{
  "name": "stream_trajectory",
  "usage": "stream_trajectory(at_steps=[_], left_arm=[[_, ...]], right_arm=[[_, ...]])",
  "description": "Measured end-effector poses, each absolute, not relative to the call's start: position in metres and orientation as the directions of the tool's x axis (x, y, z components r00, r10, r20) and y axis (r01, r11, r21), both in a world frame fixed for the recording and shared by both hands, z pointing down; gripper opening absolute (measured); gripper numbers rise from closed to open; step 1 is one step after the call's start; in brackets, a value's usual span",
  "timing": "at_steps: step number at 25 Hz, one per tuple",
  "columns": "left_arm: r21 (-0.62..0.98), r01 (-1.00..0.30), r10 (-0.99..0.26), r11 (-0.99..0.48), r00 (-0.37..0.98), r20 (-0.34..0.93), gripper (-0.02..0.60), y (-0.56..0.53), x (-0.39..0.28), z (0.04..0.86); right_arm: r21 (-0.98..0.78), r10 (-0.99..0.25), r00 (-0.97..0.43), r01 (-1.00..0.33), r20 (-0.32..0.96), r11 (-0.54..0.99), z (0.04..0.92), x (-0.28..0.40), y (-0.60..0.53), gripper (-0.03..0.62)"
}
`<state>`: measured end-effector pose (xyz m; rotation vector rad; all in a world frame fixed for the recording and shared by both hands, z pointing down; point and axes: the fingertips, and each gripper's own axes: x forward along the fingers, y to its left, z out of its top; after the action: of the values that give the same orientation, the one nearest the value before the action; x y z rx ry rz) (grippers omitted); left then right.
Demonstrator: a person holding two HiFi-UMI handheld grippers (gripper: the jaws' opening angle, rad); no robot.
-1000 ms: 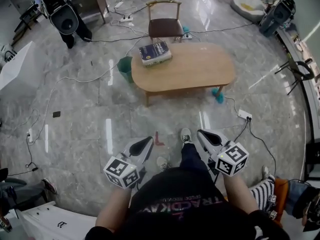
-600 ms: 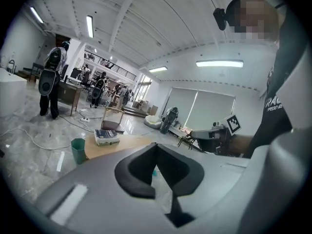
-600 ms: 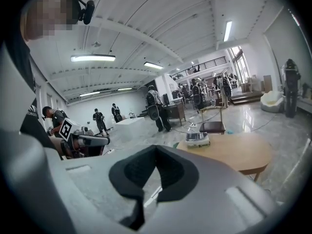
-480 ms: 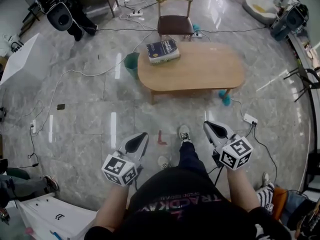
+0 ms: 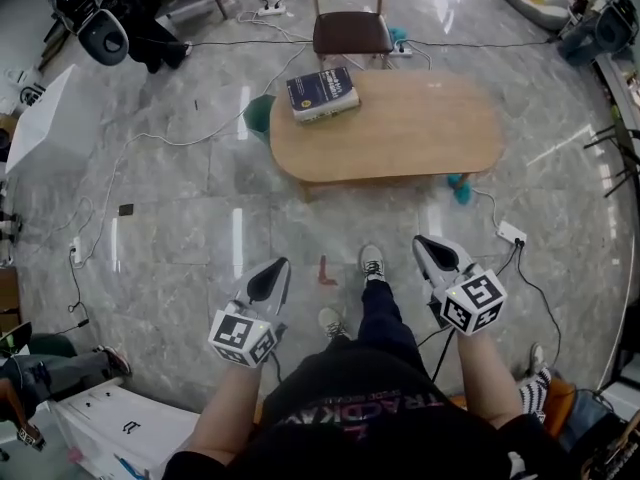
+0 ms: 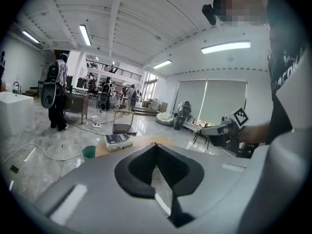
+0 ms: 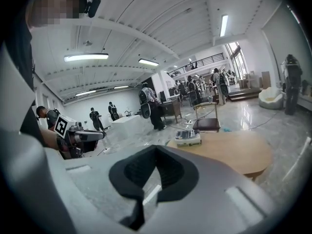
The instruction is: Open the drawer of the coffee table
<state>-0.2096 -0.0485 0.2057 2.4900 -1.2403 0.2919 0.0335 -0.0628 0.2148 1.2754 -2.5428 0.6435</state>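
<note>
The oval wooden coffee table [image 5: 400,133] stands on the marble floor ahead of me, with a thick blue book [image 5: 322,92] on its left end. Its near side rail [image 5: 385,181] shows no drawer front that I can make out. My left gripper [image 5: 271,276] and right gripper [image 5: 432,249] hang low in front of my body, both shut and empty, well short of the table. The table [image 7: 239,152] and the book [image 7: 188,138] lie beyond the closed jaws of the right gripper [image 7: 156,151]. Over the left gripper [image 6: 156,147], a strip of table [image 6: 139,141] and the book [image 6: 118,141] show.
A wooden chair [image 5: 349,20] stands behind the table and a green bin [image 5: 258,114] at its left end. Cables and a power strip [image 5: 511,233] lie on the floor to the right. A white cabinet [image 5: 105,430] is at my lower left. People stand far back left [image 5: 100,18].
I have stepped toward the table, which now sits nearer and larger in the head view. Both grippers moved forward with me, still closed.
</note>
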Motion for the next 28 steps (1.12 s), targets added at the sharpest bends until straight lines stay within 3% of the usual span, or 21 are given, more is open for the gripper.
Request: stream_trajectory(at_steps=[17, 28], left_arm=[[0.178, -0.829, -0.689, -0.529, 0.543, 0.481, 0.003, -0.151, -0.16, 0.334], [0.19, -0.858, -0.688, -0.477, 0.499, 0.526, 0.003, -0.204, -0.155, 0.421]], right_arm=[[-0.3, -0.689, -0.585, -0.811, 0.427, 0.503, 0.353, 0.104, -0.181, 0.0], [-0.344, -0.621, -0.629, -0.776, 0.467, 0.528, 0.447, 0.096, -0.236, 0.0]])
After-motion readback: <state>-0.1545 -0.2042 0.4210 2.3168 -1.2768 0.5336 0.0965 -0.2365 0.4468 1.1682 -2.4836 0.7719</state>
